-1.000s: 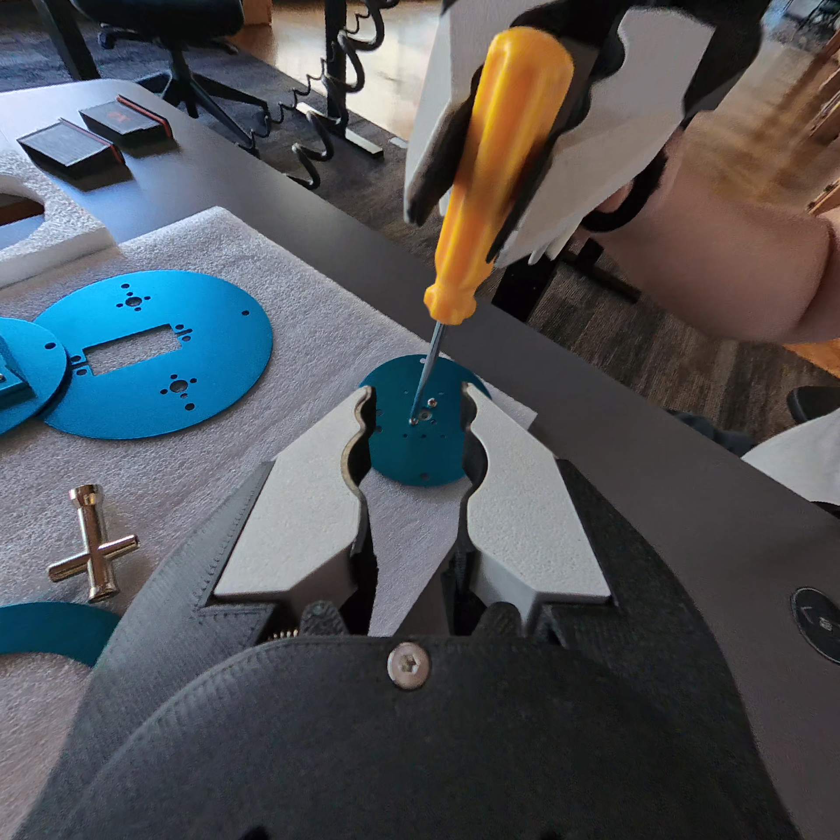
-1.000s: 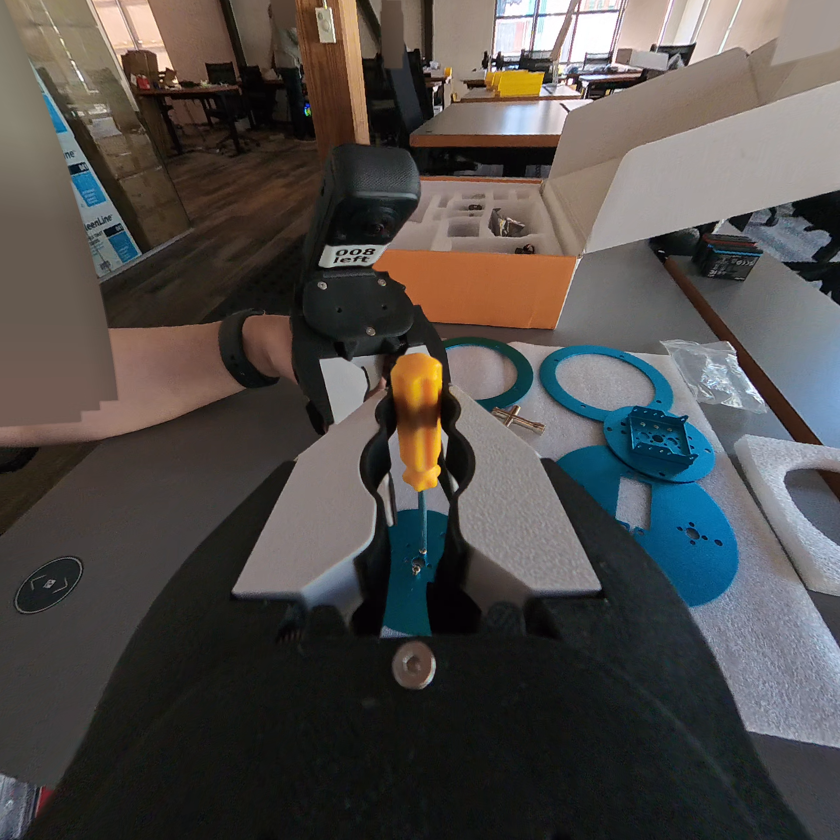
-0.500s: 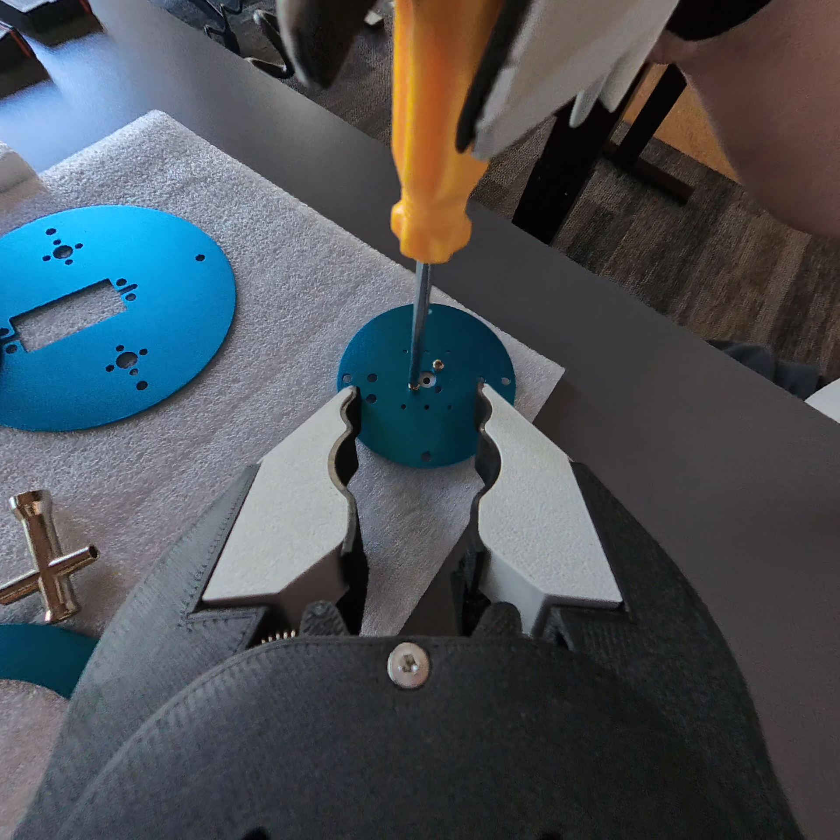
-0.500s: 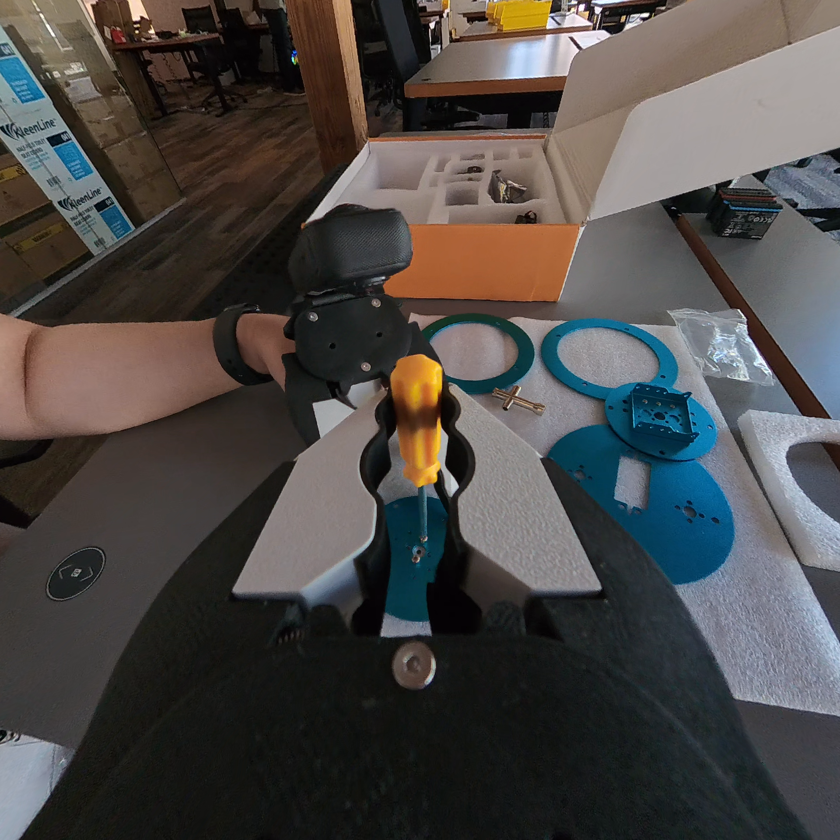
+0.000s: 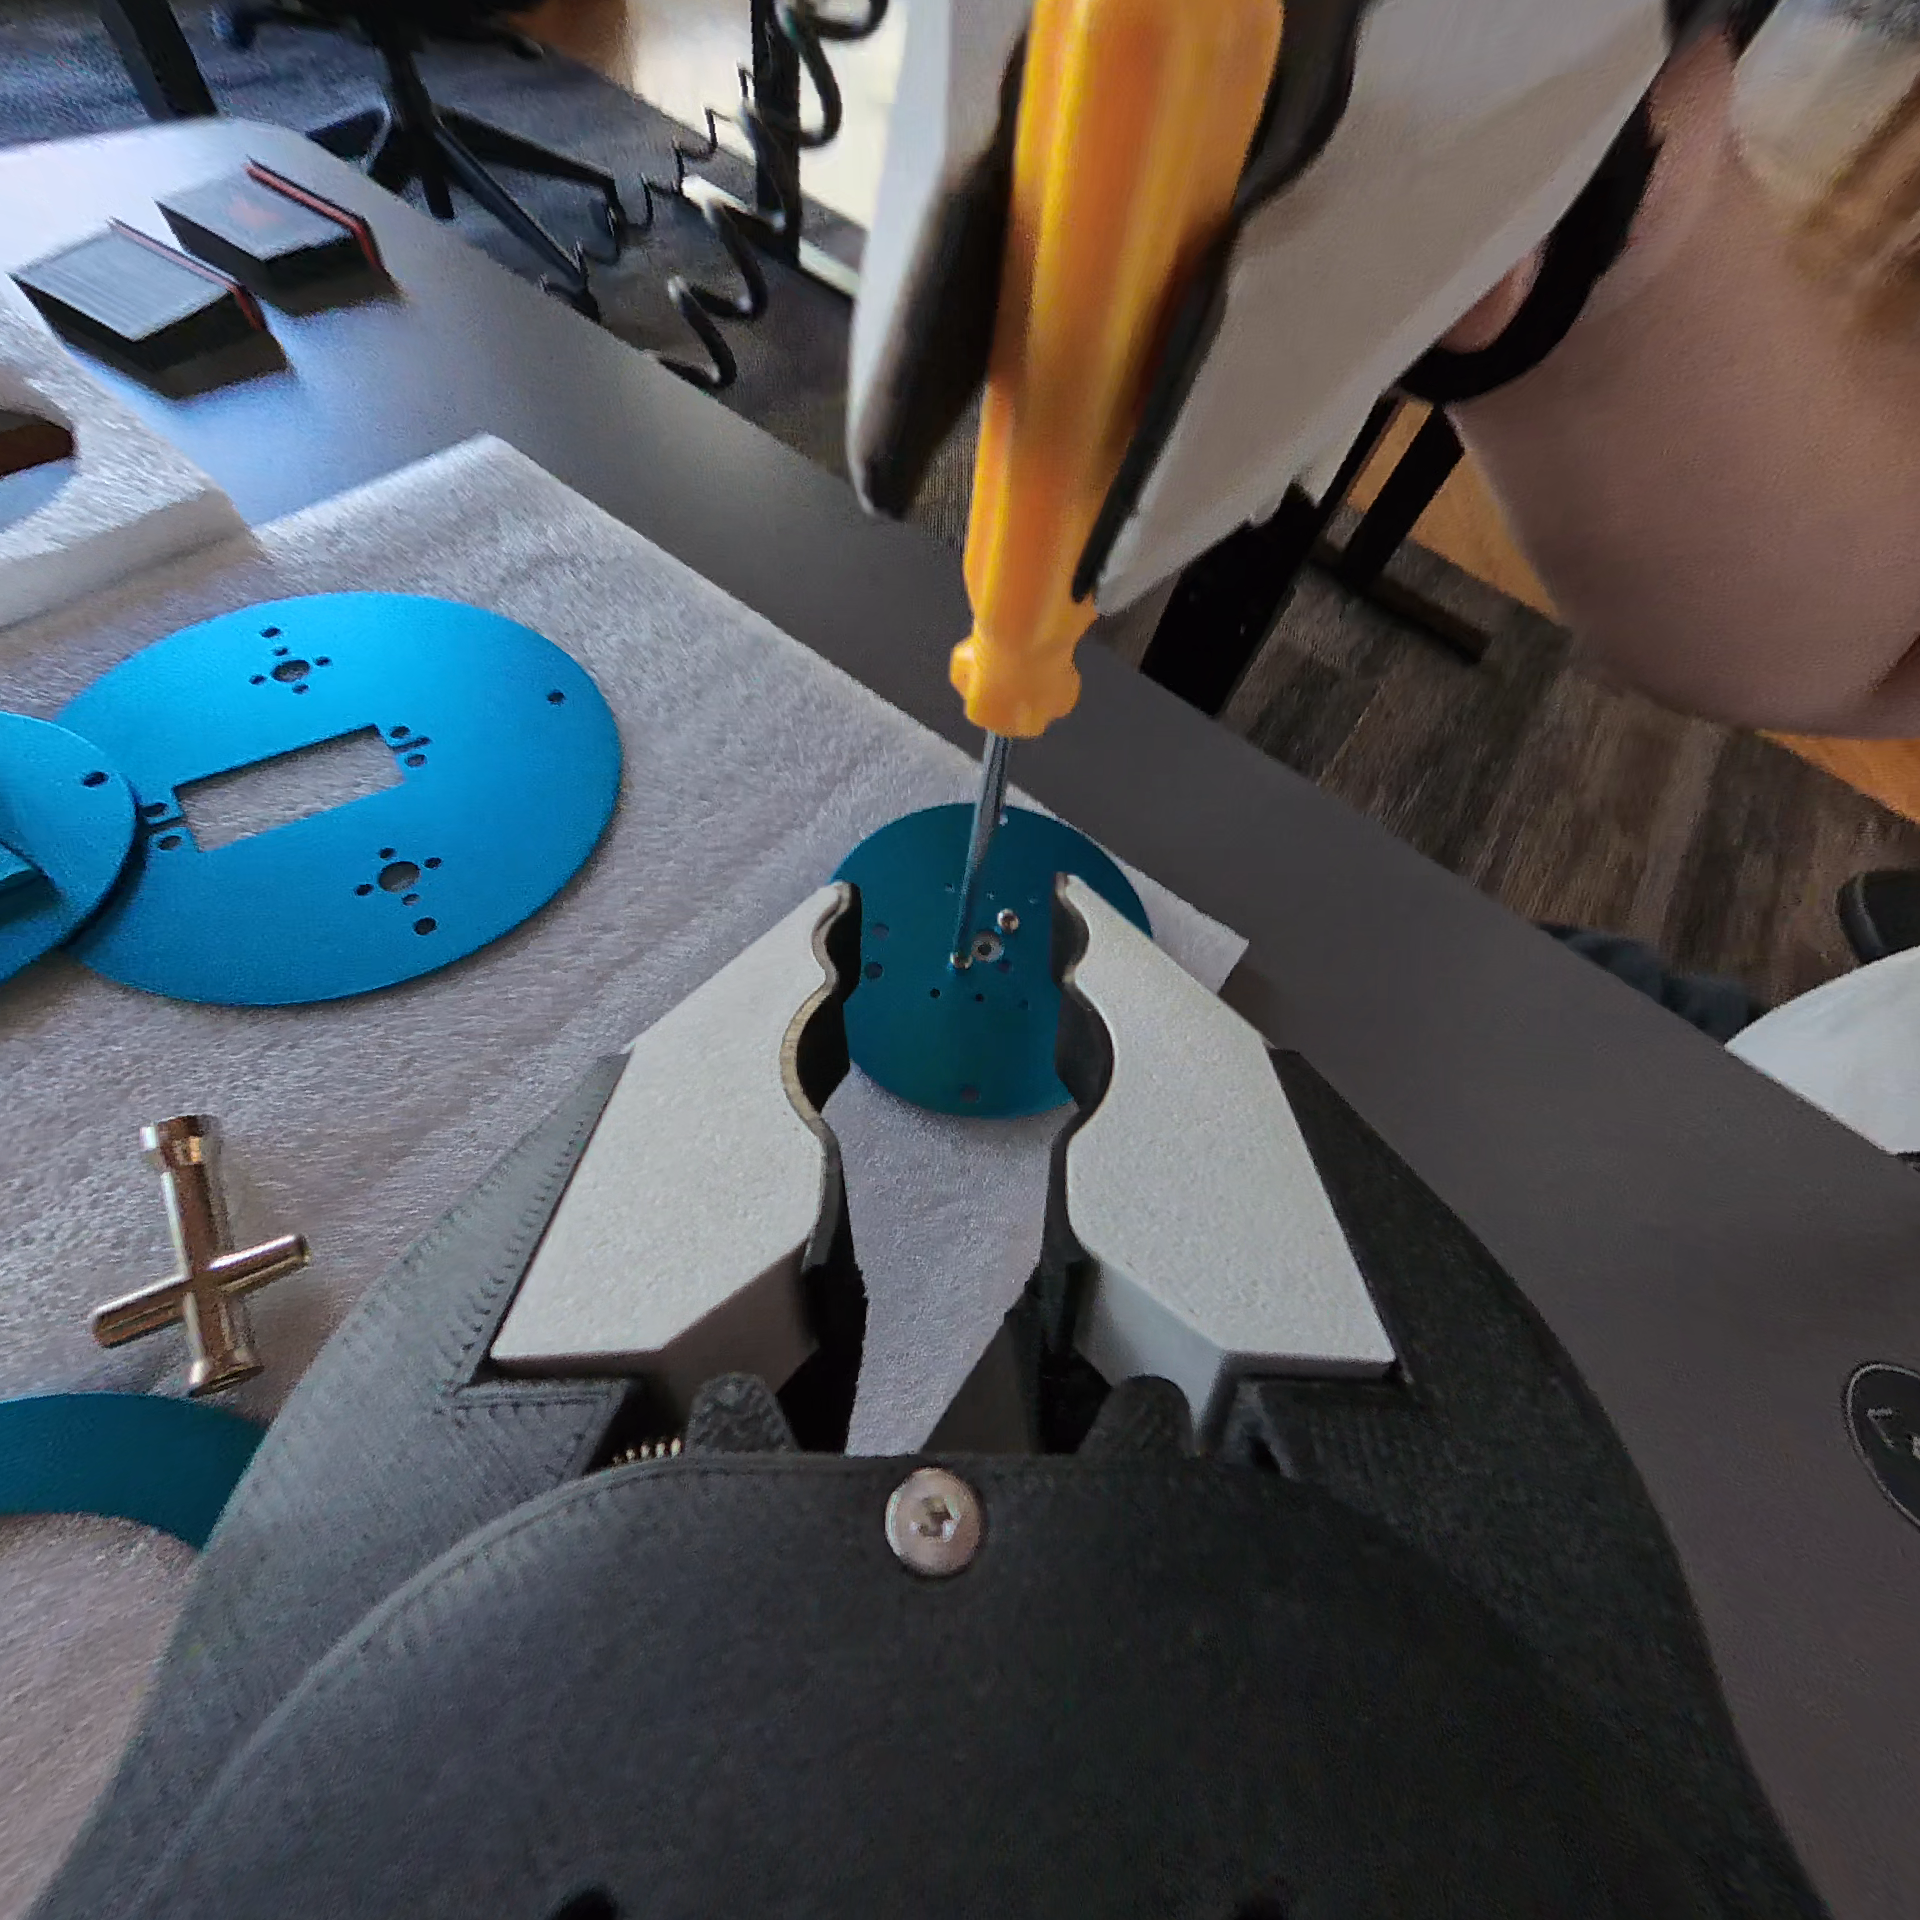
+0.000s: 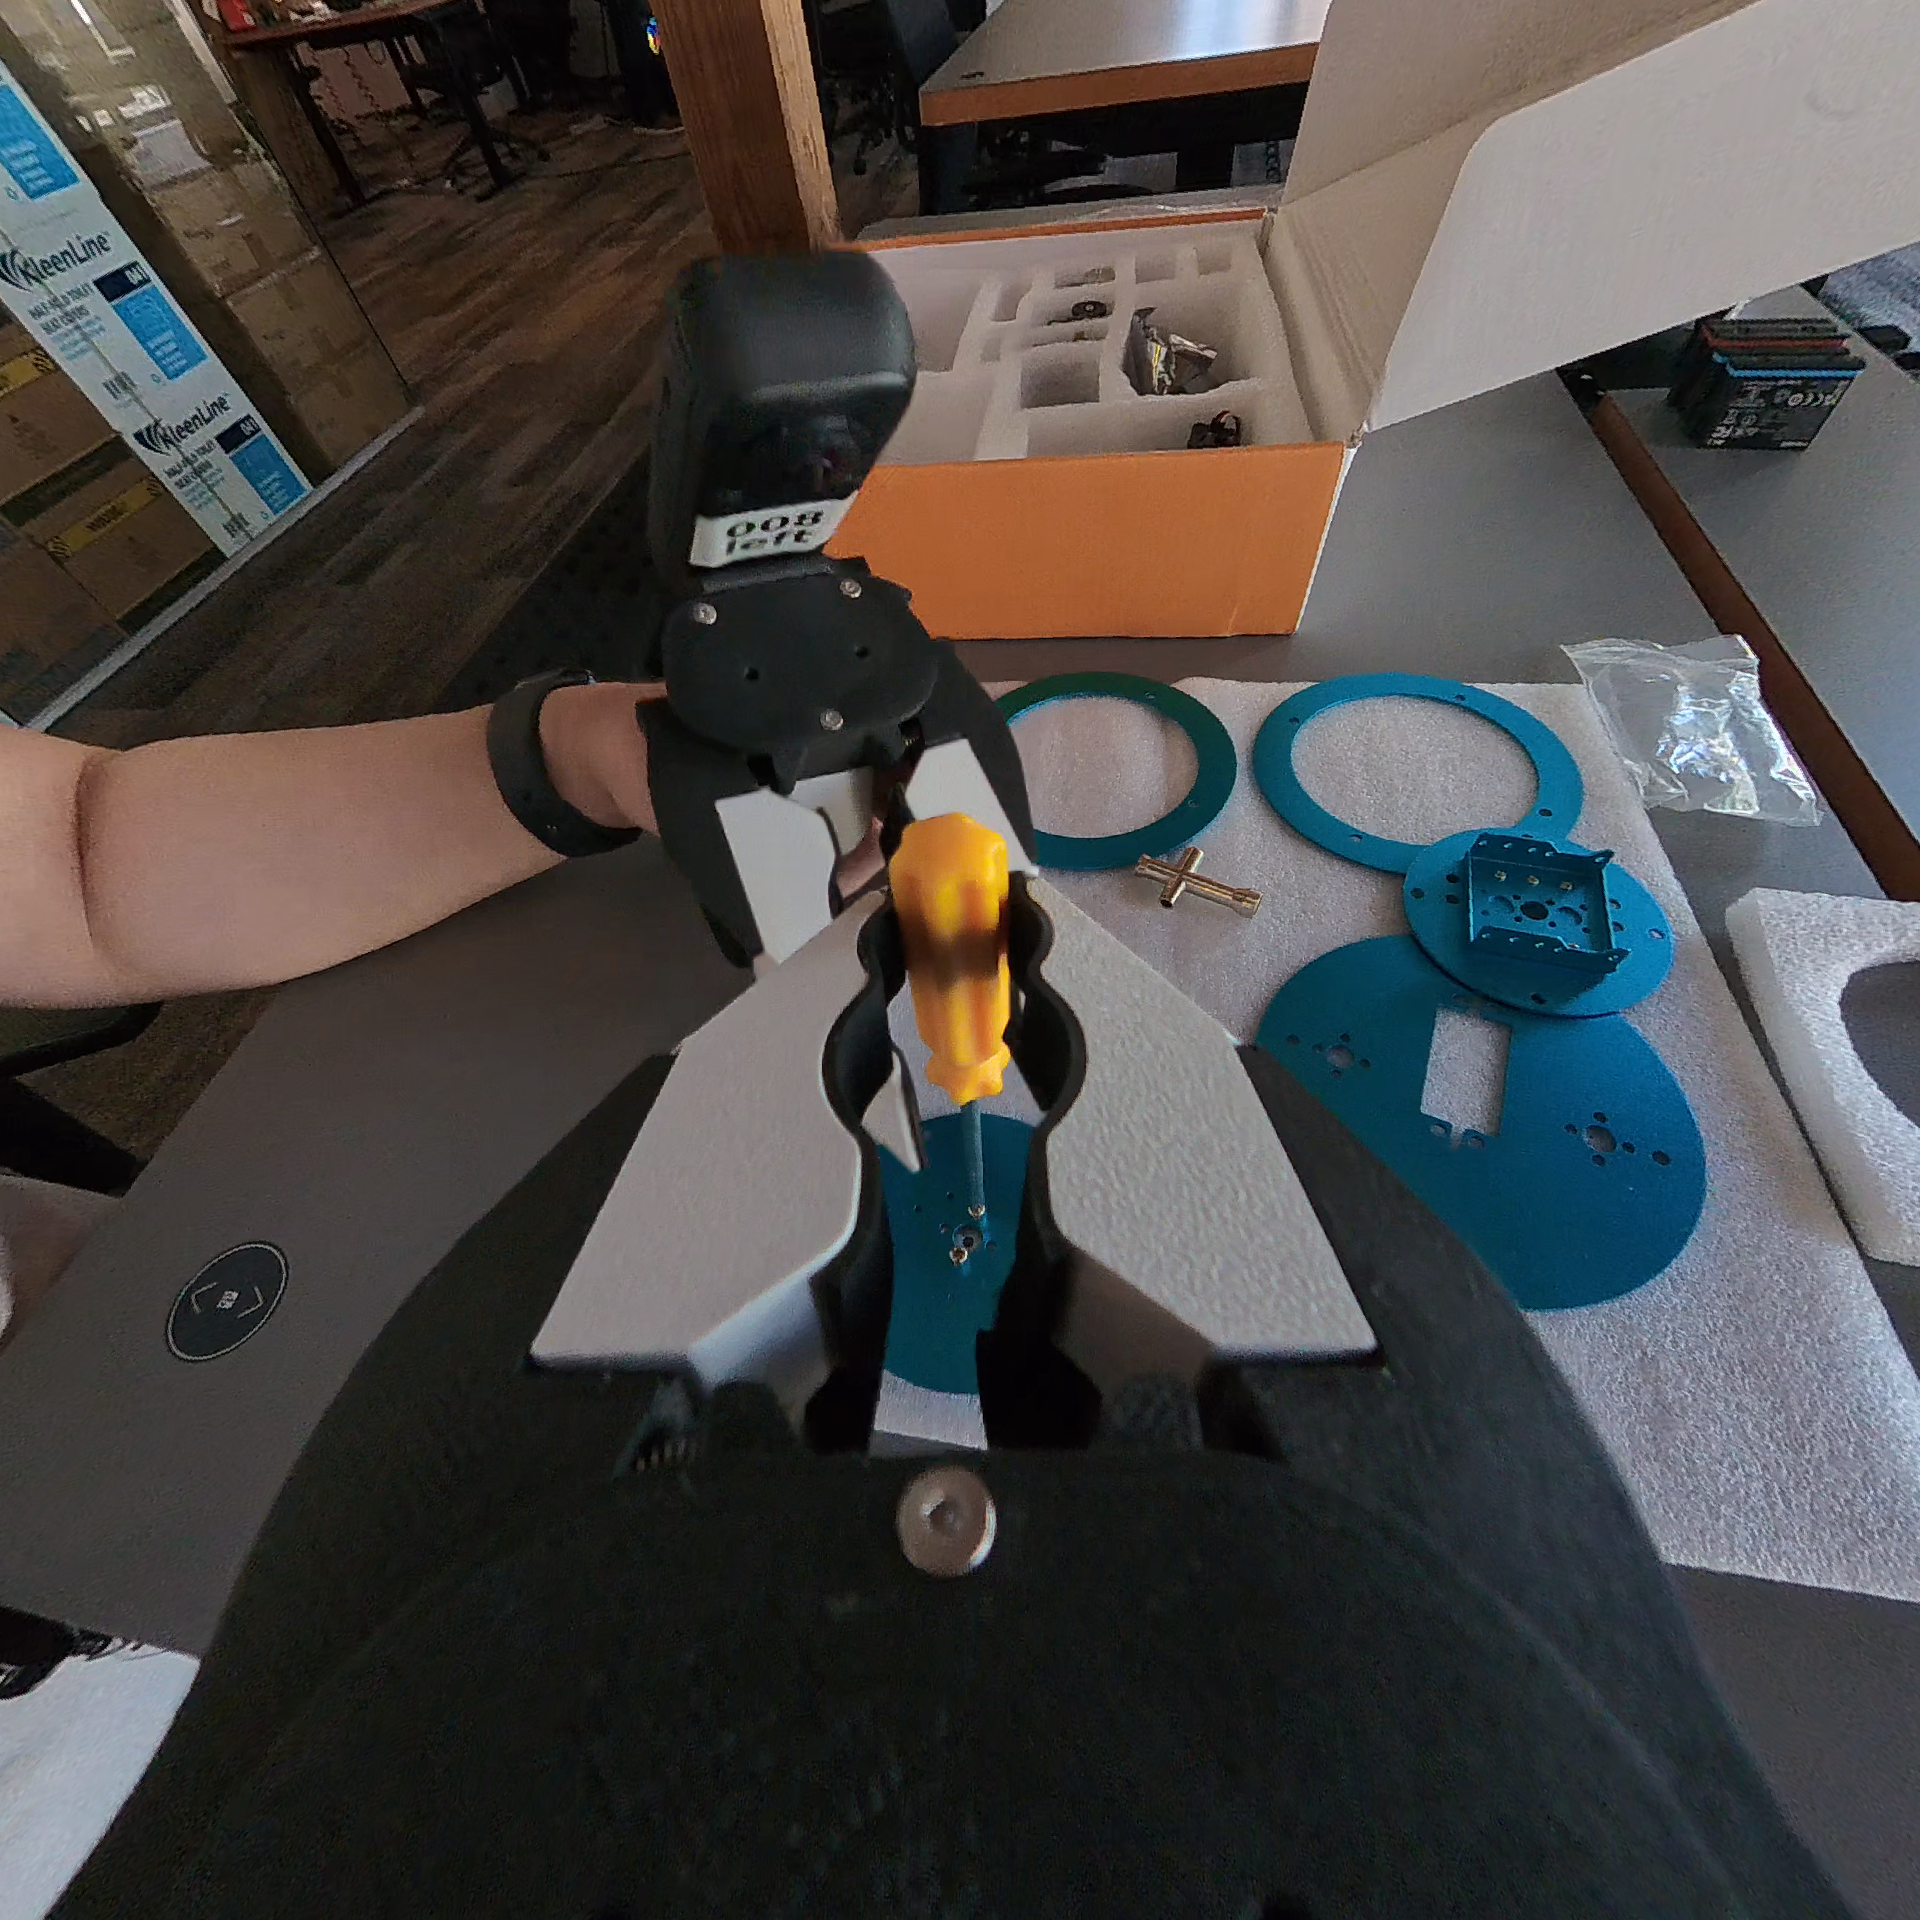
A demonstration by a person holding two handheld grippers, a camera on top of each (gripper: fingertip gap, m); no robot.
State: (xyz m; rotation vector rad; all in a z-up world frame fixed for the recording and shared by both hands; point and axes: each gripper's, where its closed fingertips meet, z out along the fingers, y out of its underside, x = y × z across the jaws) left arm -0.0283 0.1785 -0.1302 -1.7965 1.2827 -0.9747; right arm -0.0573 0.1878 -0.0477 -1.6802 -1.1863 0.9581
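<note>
A small blue disc (image 5: 966, 1049) with several holes lies on white foam sheet (image 5: 623, 644). My left gripper (image 5: 956, 899) is open, its two fingertips resting over the disc's left and right edges. My right gripper (image 6: 951, 904) is shut on a yellow-handled screwdriver (image 6: 956, 987) and holds it nearly upright. The blade tip sits on a small screw (image 5: 961, 956) near the disc's centre. In the left wrist view the right gripper (image 5: 1091, 260) and screwdriver (image 5: 1081, 364) come down from above. The disc (image 6: 935, 1320) shows between the right fingers.
A large blue plate with a rectangular hole (image 6: 1507, 1122), a disc with a bracket (image 6: 1538, 914), two rings (image 6: 1122, 769) and a metal cross wrench (image 5: 203, 1299) lie on the foam. An open orange box (image 6: 1091, 551) stands behind. The table edge (image 5: 1351, 883) runs close past the disc. Tip to tip, the grippers are about 8 cm apart. The disc (image 6: 935, 1320) lies around 4 cm away from my left fingertips.
The screwdriver tip stays on the disc's centre while its handle now looks blurred. The left gripper tilted downward half a second ago and has tilted back; its tips remain over the disc.
</note>
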